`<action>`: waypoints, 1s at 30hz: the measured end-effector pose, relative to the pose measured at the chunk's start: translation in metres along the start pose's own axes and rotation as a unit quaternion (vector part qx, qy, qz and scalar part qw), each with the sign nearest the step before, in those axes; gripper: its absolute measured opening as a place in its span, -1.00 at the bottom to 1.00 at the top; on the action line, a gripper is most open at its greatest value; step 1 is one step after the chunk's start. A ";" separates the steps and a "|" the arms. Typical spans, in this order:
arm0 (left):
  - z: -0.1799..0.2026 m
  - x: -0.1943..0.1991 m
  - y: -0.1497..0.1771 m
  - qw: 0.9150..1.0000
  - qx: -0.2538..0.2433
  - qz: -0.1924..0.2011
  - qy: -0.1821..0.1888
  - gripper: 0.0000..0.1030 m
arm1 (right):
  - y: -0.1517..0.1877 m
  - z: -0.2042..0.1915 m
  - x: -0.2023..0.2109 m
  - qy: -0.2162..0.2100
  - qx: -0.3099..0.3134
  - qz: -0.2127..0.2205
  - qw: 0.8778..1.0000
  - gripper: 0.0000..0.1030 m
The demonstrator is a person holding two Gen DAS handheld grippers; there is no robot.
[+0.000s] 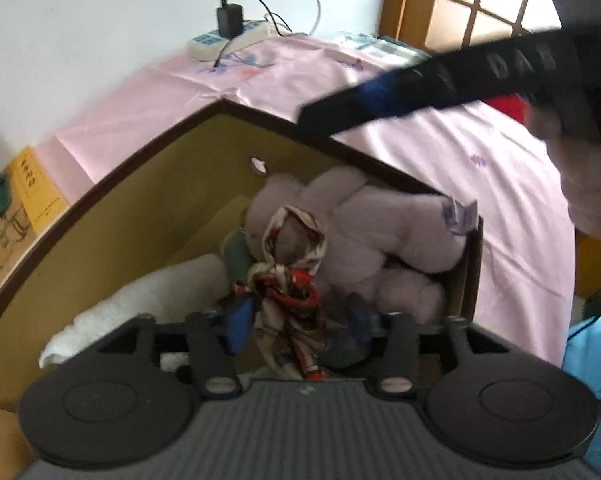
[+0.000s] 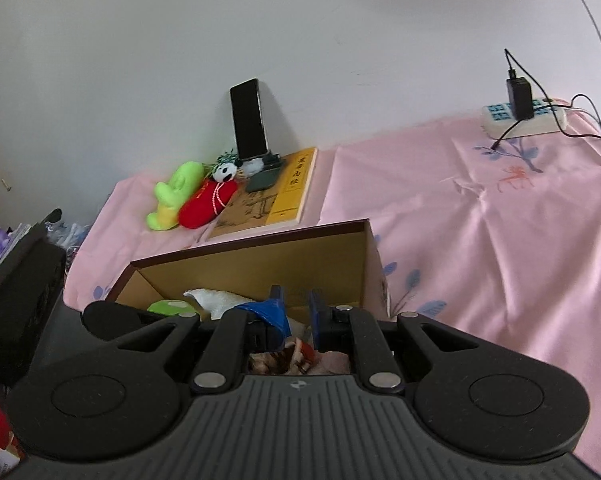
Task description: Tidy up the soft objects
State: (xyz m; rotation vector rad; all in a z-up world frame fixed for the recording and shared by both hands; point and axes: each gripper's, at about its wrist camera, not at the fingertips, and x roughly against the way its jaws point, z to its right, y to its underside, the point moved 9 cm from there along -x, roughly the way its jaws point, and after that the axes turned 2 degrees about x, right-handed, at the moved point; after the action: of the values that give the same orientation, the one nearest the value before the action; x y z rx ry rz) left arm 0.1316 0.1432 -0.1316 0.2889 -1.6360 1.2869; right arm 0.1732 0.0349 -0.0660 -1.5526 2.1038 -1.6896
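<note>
Left wrist view looks down into the cardboard box, which sits on a pink cloth. The left tongs hang half open over the box, and a patterned red-and-cream scarf dangles between the pads without being pinched. Inside the box lie a pale pink plush and a white towel, the towel on the near left. The right tongs are closed on nothing and hover above the box's rim. Beyond the box, against the wall, lie a green plush, a red plush and a yellow book.
</note>
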 end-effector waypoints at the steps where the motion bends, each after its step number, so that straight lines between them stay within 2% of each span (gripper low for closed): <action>1: -0.001 0.005 0.000 1.000 0.000 0.010 -0.004 0.11 | 0.000 0.000 0.001 0.002 0.001 0.001 1.000 -1.00; 7: -0.016 0.032 0.011 0.999 0.007 0.025 -0.039 0.17 | 0.003 -0.004 0.007 0.009 -0.002 0.003 1.000 -1.00; 10: -0.027 0.058 0.012 0.996 0.043 0.052 -0.062 0.17 | 0.004 -0.004 0.009 0.013 -0.006 -0.001 1.000 -1.00; 13: -0.033 0.093 0.012 0.988 0.085 0.084 -0.094 0.20 | 0.003 -0.003 0.014 0.020 -0.018 -0.005 1.000 -0.98; 19: -0.038 0.137 0.007 0.962 0.166 0.133 -0.170 0.27 | 0.000 -0.011 0.026 0.045 -0.003 -0.005 0.999 -0.97; 24: -0.036 0.144 0.013 0.934 0.202 0.125 -0.267 0.31 | 0.001 -0.026 0.033 0.067 0.024 -0.012 0.997 -0.94; 25: -0.036 0.145 0.017 0.930 0.217 0.123 -0.272 0.33 | 0.003 -0.028 0.035 0.072 0.029 -0.016 0.997 -0.93; 27: -0.035 0.148 0.026 0.922 0.262 0.118 -0.259 0.35 | 0.007 -0.035 0.036 0.073 0.039 -0.028 0.996 -0.92; 29: -0.033 0.152 0.033 0.909 0.302 0.122 -0.259 0.39 | 0.011 -0.040 0.038 0.067 0.046 -0.037 0.996 -0.91; 30: -0.033 0.154 0.035 0.901 0.313 0.121 -0.275 0.39 | 0.012 -0.043 0.040 0.064 0.048 -0.040 0.996 -0.90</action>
State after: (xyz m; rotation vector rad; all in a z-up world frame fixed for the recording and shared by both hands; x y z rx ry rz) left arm 0.0516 0.2417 -0.0317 0.9358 -1.6947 2.0502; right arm 0.1211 0.0371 -0.0370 -1.5598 2.0067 -1.9355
